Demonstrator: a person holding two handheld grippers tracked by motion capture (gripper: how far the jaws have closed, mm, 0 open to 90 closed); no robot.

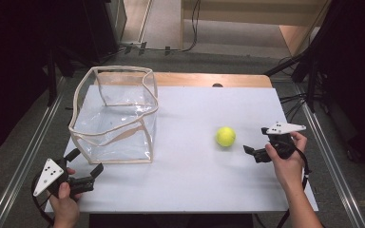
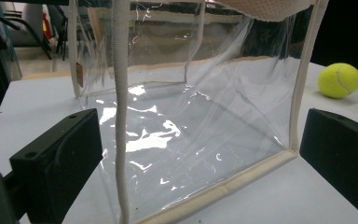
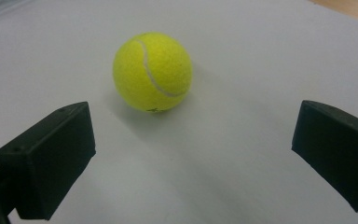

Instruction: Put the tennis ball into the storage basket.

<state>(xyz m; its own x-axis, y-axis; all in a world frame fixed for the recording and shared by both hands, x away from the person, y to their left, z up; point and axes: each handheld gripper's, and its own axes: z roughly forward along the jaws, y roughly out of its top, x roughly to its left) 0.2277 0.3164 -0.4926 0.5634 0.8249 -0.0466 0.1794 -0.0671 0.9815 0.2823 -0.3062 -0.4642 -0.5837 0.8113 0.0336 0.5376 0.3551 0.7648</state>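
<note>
apparently the reach is under way: the right tool [image 1: 259,153], wide open and empty, faces the tennis ball [image 1: 225,136] just ahead of it. next it should straddle the ball and close. the left tool [image 1: 86,170], also wide open and empty, sits just before the clear bag [image 1: 116,116]. white table [image 1: 195,180], dim room with cables.

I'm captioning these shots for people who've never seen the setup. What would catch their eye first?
The bright yellow-green tennis ball stands out, alone on the white table, just ahead of the open right gripper. Next comes the big clear plastic bag with cream trim, standing open at the table's left, with the open left gripper facing its near corner.
</note>
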